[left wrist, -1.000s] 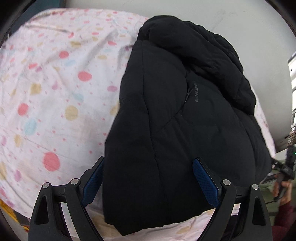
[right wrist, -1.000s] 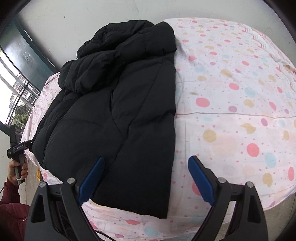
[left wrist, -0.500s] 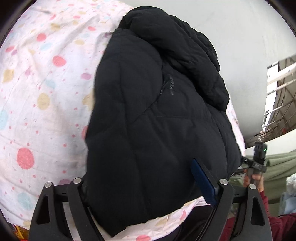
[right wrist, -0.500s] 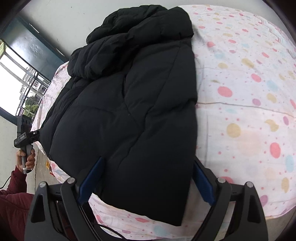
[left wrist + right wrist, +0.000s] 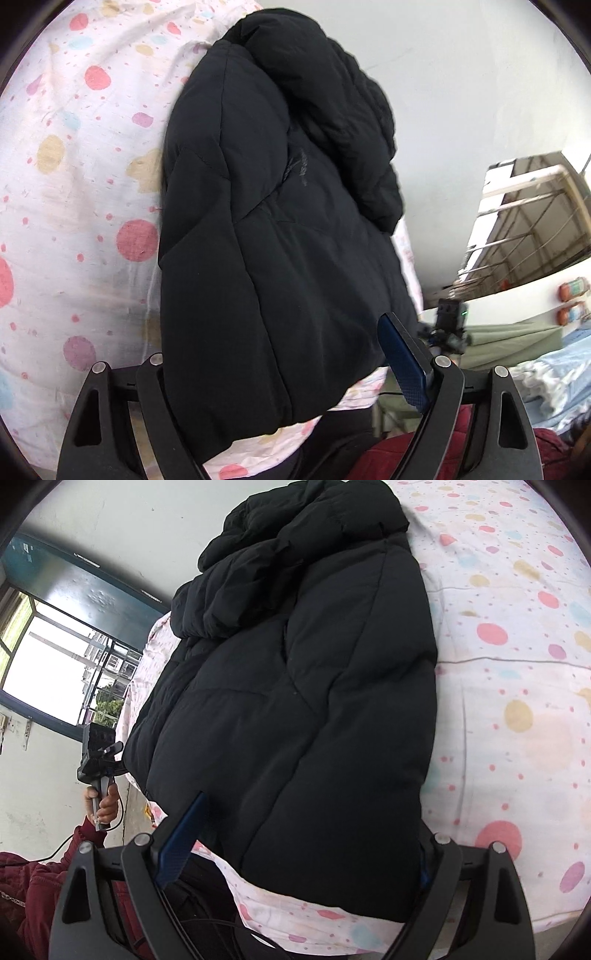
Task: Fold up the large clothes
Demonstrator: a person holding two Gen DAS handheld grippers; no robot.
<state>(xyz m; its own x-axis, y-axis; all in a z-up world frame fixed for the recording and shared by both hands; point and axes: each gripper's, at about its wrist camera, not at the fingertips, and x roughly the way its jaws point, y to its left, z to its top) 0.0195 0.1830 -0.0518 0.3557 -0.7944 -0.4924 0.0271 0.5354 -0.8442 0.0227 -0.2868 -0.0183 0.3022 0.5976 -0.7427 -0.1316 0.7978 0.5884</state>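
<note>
Lying on the polka-dot white bedsheet (image 5: 74, 184), the black padded jacket (image 5: 277, 240) fills both views — only the right view shows the window (image 5: 51, 672). Left gripper (image 5: 280, 373), jaws just narrowing, and right gripper (image 5: 306, 845) both stand spread astride the jacket's near hem; bare sheet lies to either side.

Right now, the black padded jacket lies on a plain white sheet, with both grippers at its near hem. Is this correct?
Not quite: the sheet is not plain but white with coloured polka dots, as both wrist views show. The black padded jacket does lie on it, with the left gripper and right gripper at its near hem.

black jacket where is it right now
The black jacket lies folded on the polka-dot sheet, at the bed's near edge by the wall; in both wrist views its hem sits between the open fingers.
</note>
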